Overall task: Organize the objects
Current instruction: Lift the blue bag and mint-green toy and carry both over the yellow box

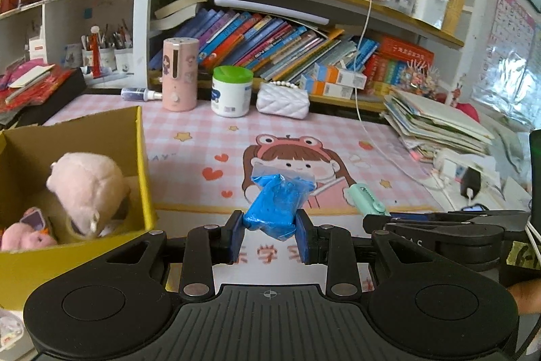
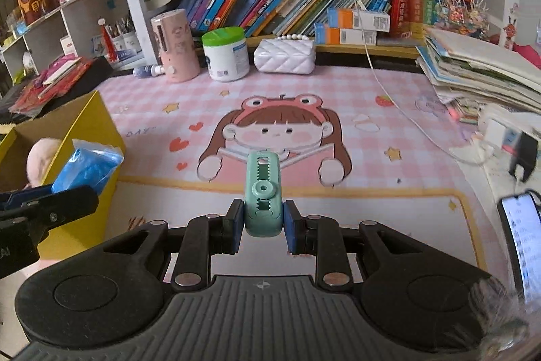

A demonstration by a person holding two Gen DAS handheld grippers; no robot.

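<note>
- Pink cartoon desk mat [image 2: 338, 83] below crowded bookshelves; yellow box [image 1: 142, 164] at its left edge.
- Left gripper [image 1: 269, 234] clamps a blue bag [image 1: 274, 205] beside the box.
- Right gripper [image 2: 263, 227] pinches a mint clip [image 2: 263, 192], farther from the box.

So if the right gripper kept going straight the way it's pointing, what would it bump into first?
Probably the pink desk mat. The right gripper, shut on a green clip, tilts downward toward the cartoon girl printed there. Nothing seems to stand between, though depth is hard to judge.

Blue bag [image 1: 270, 208], mint-green clip [image 2: 263, 195], yellow box [image 1: 142, 164], pink checked mat [image 2: 338, 83].
</note>
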